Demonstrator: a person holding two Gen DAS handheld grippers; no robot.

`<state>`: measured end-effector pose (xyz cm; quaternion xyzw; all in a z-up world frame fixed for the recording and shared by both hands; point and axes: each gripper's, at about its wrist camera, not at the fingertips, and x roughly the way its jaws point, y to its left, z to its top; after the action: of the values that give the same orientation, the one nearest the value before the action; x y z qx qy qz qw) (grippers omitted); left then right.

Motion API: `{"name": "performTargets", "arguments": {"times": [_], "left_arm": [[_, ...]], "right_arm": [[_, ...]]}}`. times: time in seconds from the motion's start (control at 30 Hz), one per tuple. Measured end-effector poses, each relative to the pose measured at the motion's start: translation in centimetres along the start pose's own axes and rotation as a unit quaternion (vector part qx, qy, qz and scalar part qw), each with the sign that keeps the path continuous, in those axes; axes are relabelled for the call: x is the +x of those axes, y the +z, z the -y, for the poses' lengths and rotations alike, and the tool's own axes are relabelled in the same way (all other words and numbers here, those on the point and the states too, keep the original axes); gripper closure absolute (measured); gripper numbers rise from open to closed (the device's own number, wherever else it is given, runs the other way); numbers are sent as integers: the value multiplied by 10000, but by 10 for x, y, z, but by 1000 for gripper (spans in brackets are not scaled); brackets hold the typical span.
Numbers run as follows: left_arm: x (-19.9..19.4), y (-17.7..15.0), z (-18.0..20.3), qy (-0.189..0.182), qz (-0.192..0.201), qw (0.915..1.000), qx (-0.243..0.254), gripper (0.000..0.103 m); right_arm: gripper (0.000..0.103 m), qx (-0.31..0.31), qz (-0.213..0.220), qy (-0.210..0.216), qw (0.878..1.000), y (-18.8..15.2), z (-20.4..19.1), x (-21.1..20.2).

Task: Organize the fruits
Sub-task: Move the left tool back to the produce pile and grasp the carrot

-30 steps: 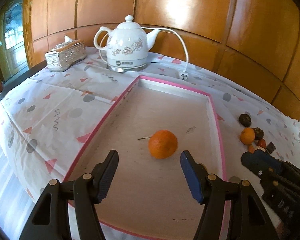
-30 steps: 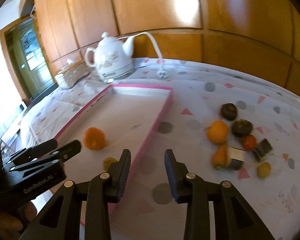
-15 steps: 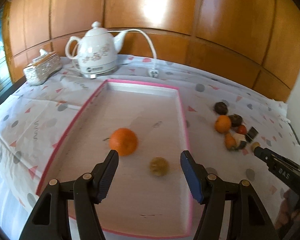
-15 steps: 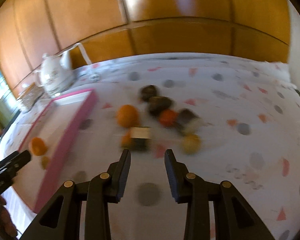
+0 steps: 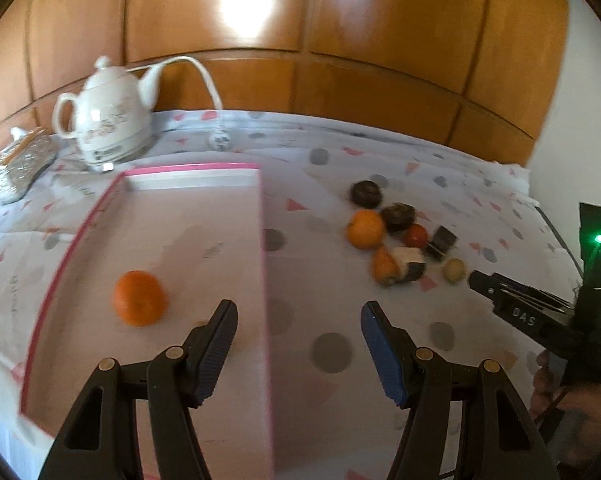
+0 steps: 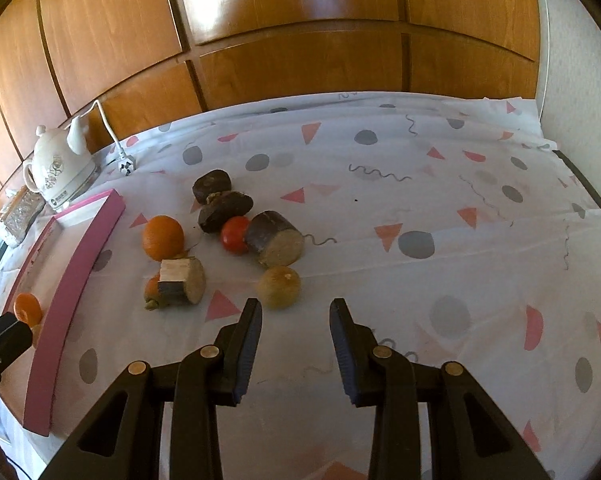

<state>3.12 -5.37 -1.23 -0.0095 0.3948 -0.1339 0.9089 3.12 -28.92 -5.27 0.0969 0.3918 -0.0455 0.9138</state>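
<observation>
While both grippers hang over the cloth-covered table [image 6: 420, 168], we note an orange [image 5: 139, 298] inside the pink-rimmed tray [image 5: 262, 248] at the left side. Our left gripper [image 5: 298, 322] stands wide and empty over the tray's right rim. Loose fruit lies mid-table: a second orange [image 6: 163, 237], a tomato [image 6: 235, 233]. Our right gripper [image 6: 295, 320], narrower and empty, sits just short of a yellowish fruit [image 6: 279, 286].
</observation>
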Motion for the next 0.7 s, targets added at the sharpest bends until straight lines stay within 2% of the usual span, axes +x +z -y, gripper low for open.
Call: {"name": "performTargets", "arguments": {"times": [0.17, 0.23, 0.3, 0.5, 0.57, 0.7], "left_arm": [[24, 5, 20, -372, -256, 9989, 160, 47], [39, 7, 26, -414, -402, 9982, 173, 56], [53, 9, 28, -500, -556, 9972, 61, 59], [73, 21, 36, -805, -604, 9948, -122, 59], [80, 25, 41, -794, -610, 9949, -71, 59], [94, 30, 45, -851, -683, 9940, -52, 65]], "right_arm": [[68, -19, -31, 25, 10000, 1, 4, 2], [68, -50, -50, 51, 10000, 1, 5, 2], [68, -43, -86, 71, 9999, 0, 7, 4], [68, -62, -150, 115, 9998, 0, 10, 8], [68, -78, -137, 136, 9998, 1, 10, 8], [68, -108, -135, 221, 9996, 1, 10, 11]]}}
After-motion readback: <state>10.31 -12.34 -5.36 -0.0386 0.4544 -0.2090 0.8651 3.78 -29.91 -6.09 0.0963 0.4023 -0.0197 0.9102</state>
